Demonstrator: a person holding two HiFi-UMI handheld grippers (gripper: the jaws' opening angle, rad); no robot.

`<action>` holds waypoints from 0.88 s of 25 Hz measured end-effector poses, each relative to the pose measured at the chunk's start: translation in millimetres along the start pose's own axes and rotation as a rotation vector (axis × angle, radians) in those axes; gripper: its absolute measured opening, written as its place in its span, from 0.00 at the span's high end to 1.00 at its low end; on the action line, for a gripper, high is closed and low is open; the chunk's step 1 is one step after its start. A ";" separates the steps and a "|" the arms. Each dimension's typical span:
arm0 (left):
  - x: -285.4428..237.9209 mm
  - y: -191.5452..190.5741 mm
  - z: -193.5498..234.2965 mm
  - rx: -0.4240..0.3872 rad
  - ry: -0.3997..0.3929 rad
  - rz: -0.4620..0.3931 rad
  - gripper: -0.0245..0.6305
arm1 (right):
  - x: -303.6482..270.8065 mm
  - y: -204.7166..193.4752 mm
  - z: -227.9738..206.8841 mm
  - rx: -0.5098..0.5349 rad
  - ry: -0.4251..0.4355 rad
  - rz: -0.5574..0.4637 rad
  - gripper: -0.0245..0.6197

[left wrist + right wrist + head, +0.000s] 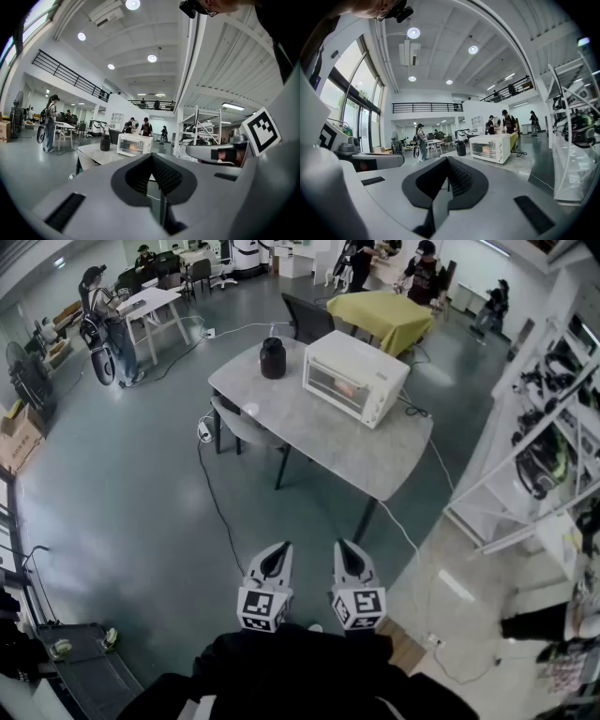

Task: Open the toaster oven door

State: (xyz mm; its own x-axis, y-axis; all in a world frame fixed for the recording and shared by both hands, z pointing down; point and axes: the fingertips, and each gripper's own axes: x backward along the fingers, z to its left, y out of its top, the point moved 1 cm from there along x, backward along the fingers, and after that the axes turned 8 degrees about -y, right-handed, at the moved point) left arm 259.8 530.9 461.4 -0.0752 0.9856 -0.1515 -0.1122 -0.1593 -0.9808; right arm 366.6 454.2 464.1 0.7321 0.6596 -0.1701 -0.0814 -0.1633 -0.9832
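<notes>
A white toaster oven (354, 377) stands on the far part of a grey table (375, 457), door closed, glass front facing me. The same oven looks small and distant in the left gripper view (133, 144) and in the right gripper view (490, 148). My left gripper (278, 547) and right gripper (345, 546) are held side by side close to my body, well short of the table, over the floor. Both point toward the table. Each has its jaws together and holds nothing (152, 157) (447, 160).
A black jug (273, 358) stands on the table left of the oven. A grey chair (246, 427) is tucked at the table's left side. Cables (217, 507) run across the floor. White shelving (539, 451) lines the right side. People stand at far tables.
</notes>
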 end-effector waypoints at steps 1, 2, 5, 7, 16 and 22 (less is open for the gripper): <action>1.1 1.4 0.0 0.016 -0.001 -0.004 0.96 | -0.2 1.3 2.5 0.000 0.004 -0.004 0.96; 2.1 2.6 0.0 0.030 -0.003 -0.007 0.96 | -0.5 2.1 4.8 0.001 0.007 -0.007 0.96; 3.3 2.4 3.5 0.031 -0.008 -0.008 0.96 | -2.8 2.4 8.0 0.001 0.003 -0.006 0.96; 2.2 1.0 8.5 0.014 -0.015 -0.005 0.96 | -6.4 3.0 8.9 -0.001 -0.003 -0.007 0.96; -0.9 1.1 43.5 0.020 -0.051 -0.030 0.96 | -33.1 1.5 29.2 0.007 -0.019 -0.031 0.96; -9.7 -0.4 67.9 0.028 -0.090 -0.028 0.96 | -50.3 7.0 45.1 -0.001 -0.041 -0.045 0.96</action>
State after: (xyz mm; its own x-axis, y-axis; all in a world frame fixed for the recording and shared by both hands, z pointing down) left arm 193.3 517.6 471.6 -0.1601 0.9808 -0.1110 -0.1430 -0.1344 -0.9806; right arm 298.7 452.9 462.8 0.7070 0.6956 -0.1279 -0.0481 -0.1331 -0.9899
